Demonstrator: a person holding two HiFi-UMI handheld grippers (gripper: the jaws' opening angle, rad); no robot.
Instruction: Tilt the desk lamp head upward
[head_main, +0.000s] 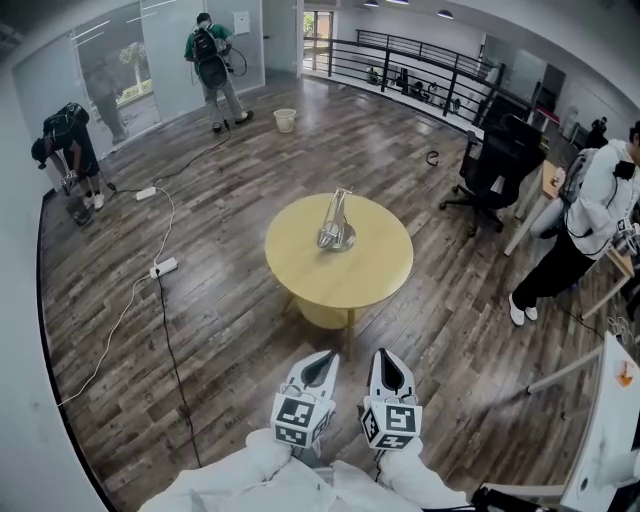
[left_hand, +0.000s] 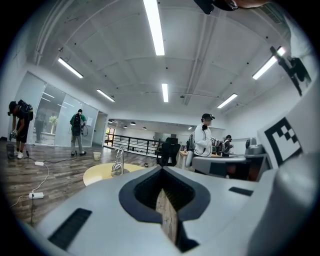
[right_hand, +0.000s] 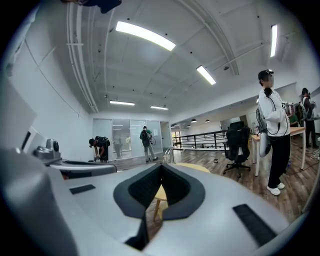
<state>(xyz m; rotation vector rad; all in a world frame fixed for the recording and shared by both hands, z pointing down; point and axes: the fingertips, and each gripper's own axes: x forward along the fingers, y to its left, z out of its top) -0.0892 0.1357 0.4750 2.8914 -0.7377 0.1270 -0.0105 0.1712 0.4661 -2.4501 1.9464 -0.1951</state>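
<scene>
Both idle. Left gripper (head_main: 320, 368) and right gripper (head_main: 388, 368): jaws fully closed, nothing in them, held low near the body. Desk lamp (head_main: 337, 224) stands mid round table (head_main: 290, 268), 12 o'clock from the grippers, well apart. Looks like slim polished metal, so likely light, slippery, tippy. Suggest pinning the base with one gripper and lifting the head near its tip. Hinge too small to read.
</scene>
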